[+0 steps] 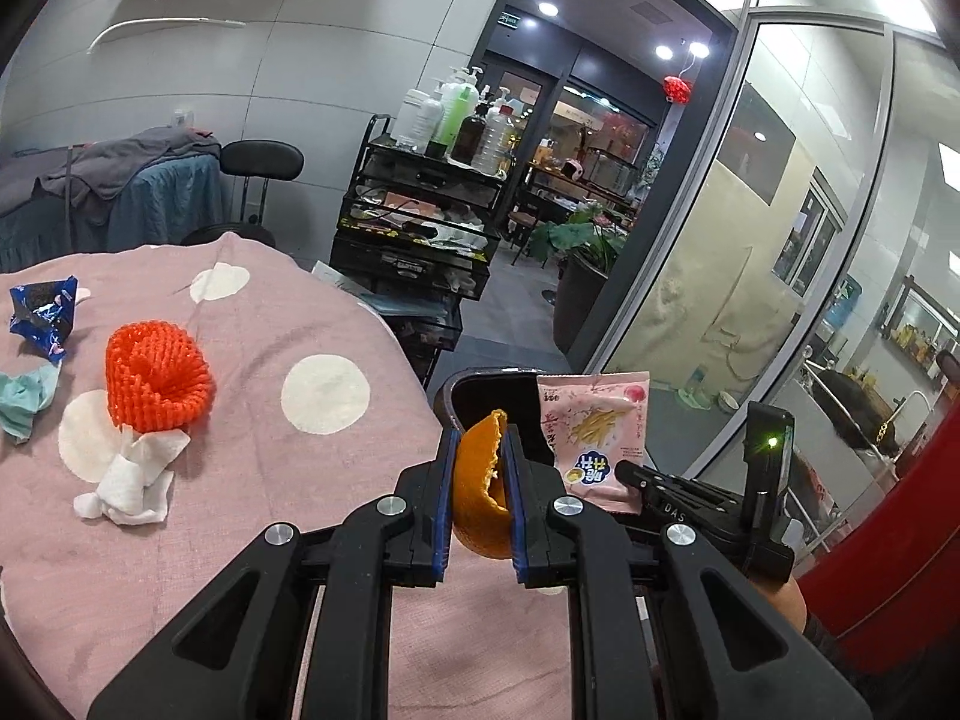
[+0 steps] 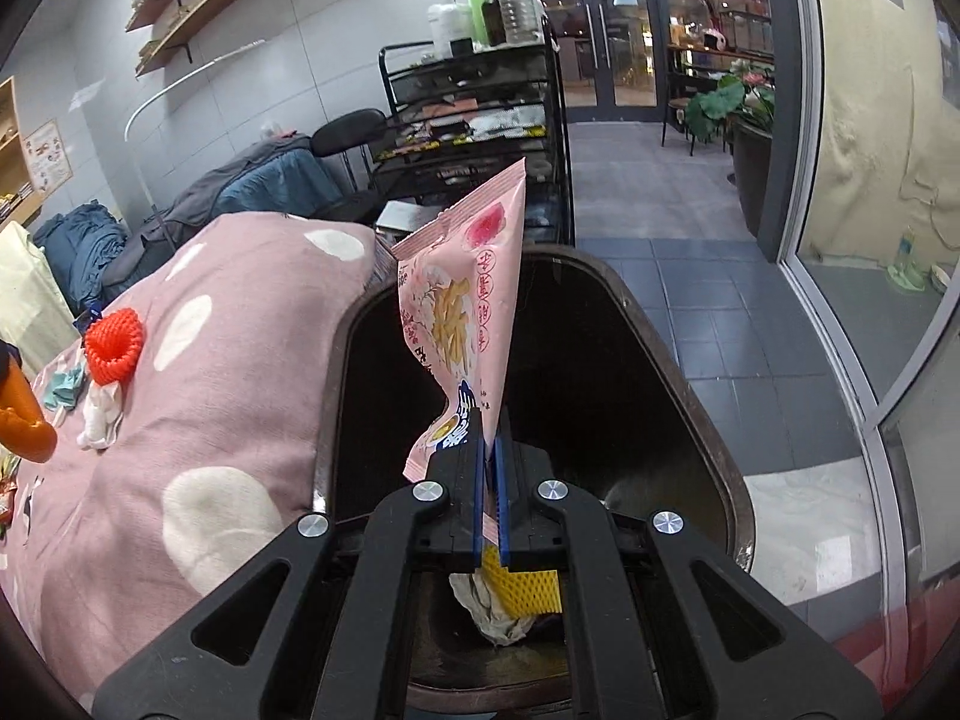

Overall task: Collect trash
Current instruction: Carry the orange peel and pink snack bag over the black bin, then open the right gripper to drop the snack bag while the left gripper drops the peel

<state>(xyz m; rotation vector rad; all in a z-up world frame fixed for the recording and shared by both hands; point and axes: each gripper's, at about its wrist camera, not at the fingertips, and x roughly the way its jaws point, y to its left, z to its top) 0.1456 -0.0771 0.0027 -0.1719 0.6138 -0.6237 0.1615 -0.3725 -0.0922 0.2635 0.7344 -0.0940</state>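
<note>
Two loads in hand at once, so the drop is where I see trouble.

Left wrist view: my left gripper (image 1: 479, 480) is clamped on a peel (image 1: 480, 498), the curved orange piece standing upright between the blue pads and poking out above them. It hangs over the right edge of the bed (image 1: 252, 540), with the bin (image 1: 480, 390) just beyond the tips. Risk I judge: if I let go here, the peel lands on the pink cover or slides down between bed and bin, because the tips are not clearly over the opening yet. The peel is stiff and curved, so it could also hang on one pad. Left on the bed: net (image 1: 157, 381) near the middle, tissue (image 1: 129, 480) touching its lower side, blue wrapper (image 1: 45, 315) and a teal scrap (image 1: 24, 402) by the left edge. The right gripper (image 1: 624, 471) shows beside mine, holding the packet (image 1: 594, 441) by its lower corner.

Right wrist view: right gripper (image 2: 491, 450) is pressed together on the packet (image 2: 462, 306), pinching only the bottom edge; the bag stands up and leans left. Bin (image 2: 690, 390) opening sits directly below and ahead, trash already inside. Risk I judge: light film may stick to a pad or drift toward the bed-side rim when released.
</note>
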